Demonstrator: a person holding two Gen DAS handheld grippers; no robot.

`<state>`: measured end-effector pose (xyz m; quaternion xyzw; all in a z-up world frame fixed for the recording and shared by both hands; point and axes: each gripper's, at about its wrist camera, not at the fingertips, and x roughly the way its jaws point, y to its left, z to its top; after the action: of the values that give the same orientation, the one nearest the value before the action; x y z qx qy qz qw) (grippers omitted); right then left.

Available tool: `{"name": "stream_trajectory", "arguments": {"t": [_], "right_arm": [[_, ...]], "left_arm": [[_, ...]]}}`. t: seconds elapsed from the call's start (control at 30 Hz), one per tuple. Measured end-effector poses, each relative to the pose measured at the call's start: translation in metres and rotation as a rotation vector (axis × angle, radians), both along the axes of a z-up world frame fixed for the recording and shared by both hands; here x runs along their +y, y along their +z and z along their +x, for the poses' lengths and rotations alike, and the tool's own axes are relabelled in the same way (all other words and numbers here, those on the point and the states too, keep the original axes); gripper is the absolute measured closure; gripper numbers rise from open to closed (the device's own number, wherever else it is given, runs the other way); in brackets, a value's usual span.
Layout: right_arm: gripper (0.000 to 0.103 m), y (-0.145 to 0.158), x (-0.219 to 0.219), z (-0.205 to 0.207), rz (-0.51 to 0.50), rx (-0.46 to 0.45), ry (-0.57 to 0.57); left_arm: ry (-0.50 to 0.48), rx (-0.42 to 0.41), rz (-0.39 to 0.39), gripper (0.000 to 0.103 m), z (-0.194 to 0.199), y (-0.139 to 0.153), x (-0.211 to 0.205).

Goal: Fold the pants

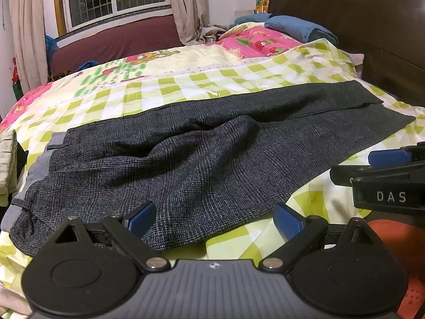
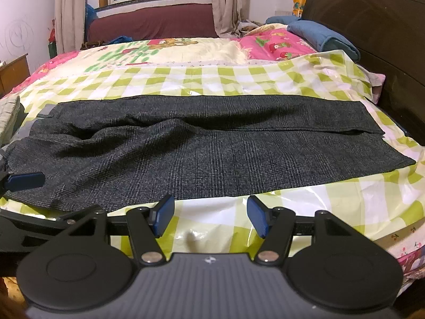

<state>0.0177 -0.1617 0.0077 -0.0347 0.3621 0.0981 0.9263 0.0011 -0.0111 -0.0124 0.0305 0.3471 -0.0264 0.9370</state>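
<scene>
Dark grey checked pants lie lengthwise across the bed, waistband at the left, leg ends at the right; they also show in the right wrist view. The upper leg lies folded over the lower, with a raised wrinkle near the middle. My left gripper is open and empty at the pants' near edge, by the seat. My right gripper is open and empty, just short of the near edge at mid-leg. The right gripper shows at the right of the left wrist view. A left fingertip shows in the right wrist view.
A green-and-white checked plastic sheet covers the bed under the pants. A dark wooden headboard stands at the right, with a folded blue blanket and pink bedding near it. A maroon sofa stands under the window.
</scene>
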Motion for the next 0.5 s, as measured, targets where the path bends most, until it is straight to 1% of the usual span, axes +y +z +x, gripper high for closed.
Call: {"name": "stream_trajectory", "arguments": {"t": [0.17, 0.37, 0.43, 0.5], "right_arm": [[0.041, 0.001, -0.004, 0.000, 0.023, 0.001, -0.006], [0.041, 0.005, -0.020, 0.007, 0.111, 0.018, -0.033], [0.041, 0.005, -0.022, 0.009, 0.138, 0.023, -0.022], [0.041, 0.006, -0.025, 0.010, 0.168, 0.017, -0.008]], "left_arm": [[-0.002, -0.005, 0.008, 0.000, 0.000, 0.001, -0.001], [-0.001, -0.008, 0.030, 0.000, 0.001, 0.006, -0.005], [-0.001, -0.013, 0.055, 0.000, 0.000, 0.011, -0.009], [0.001, -0.018, 0.099, 0.000, -0.002, 0.016, -0.013]]}}
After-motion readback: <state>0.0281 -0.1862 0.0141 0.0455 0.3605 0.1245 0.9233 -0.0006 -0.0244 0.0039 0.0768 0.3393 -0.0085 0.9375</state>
